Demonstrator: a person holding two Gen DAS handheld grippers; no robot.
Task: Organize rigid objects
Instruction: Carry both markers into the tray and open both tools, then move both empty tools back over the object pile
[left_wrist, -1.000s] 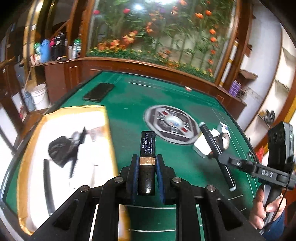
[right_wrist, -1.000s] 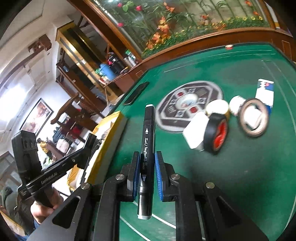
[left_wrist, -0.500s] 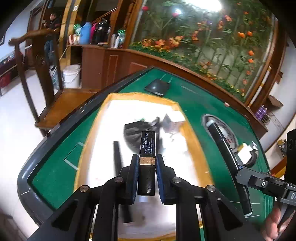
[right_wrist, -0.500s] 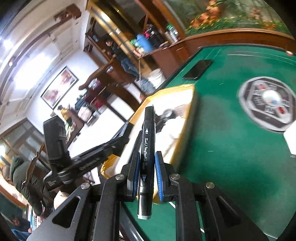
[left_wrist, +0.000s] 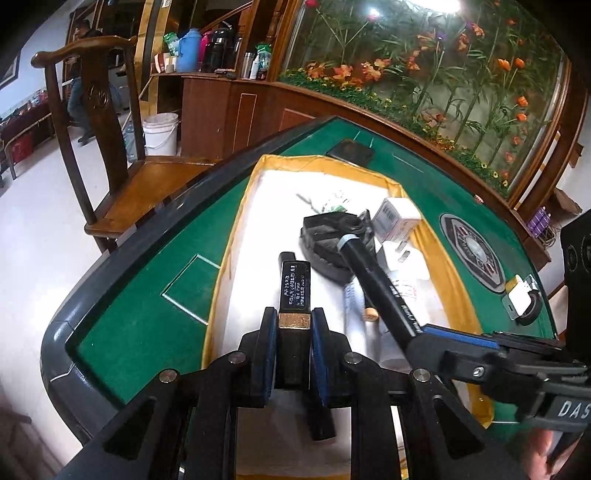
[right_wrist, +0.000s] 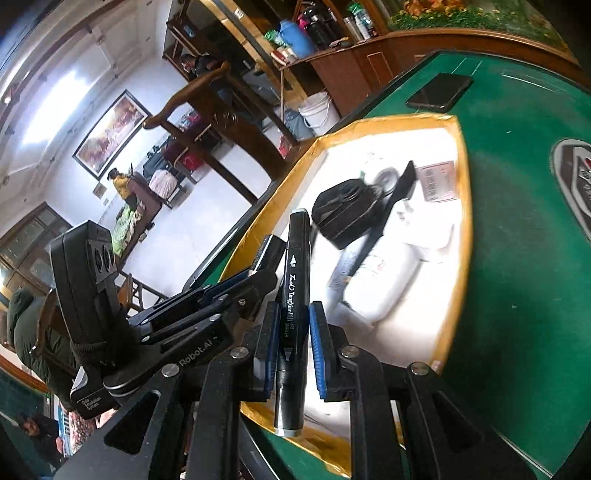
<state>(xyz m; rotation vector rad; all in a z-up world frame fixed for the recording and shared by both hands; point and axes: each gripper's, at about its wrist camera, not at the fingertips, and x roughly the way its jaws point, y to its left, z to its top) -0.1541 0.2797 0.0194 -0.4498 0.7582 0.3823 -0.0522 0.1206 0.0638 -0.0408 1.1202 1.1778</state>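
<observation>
A slim black tube (left_wrist: 294, 291) with a gold band and white print is sitting clamped in the left gripper (left_wrist: 293, 334) over the white, yellow-rimmed tray (left_wrist: 236, 221). The right gripper (right_wrist: 291, 332) is pinching a black marker (right_wrist: 293, 295) — glossy, white-lettered — over the same tray. Both are hanging above a green felt table (left_wrist: 147, 295) in a wood-panelled room.
</observation>
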